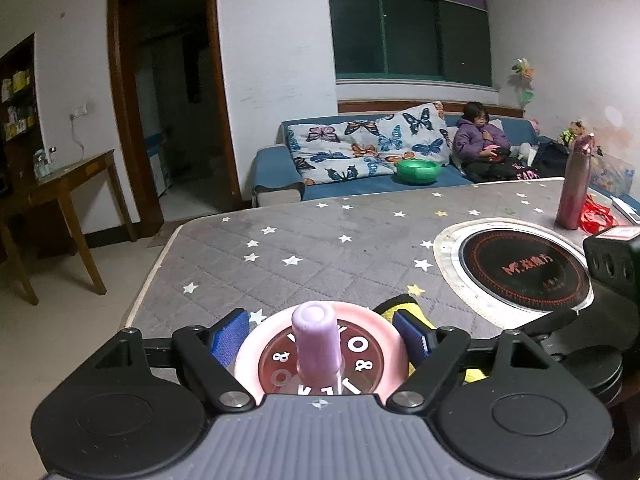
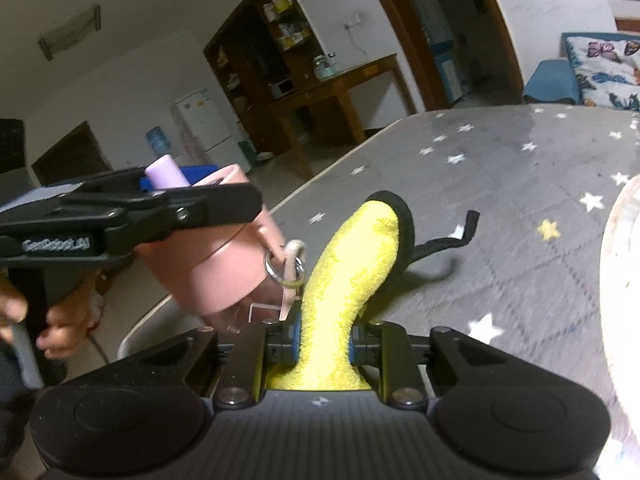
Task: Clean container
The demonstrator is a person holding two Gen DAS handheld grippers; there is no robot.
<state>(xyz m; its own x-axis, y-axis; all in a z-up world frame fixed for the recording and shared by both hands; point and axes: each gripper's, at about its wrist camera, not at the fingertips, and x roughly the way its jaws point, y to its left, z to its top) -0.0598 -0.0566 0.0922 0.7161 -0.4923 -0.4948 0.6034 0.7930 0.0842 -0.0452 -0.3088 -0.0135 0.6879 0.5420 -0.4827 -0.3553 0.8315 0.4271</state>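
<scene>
Pink container [image 1: 320, 354], lilac spout, lettered lid.

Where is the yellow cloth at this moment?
In the right wrist view the yellow cloth is clamped in the right tool, sticking up beside the pink cup held by the left tool.
</scene>
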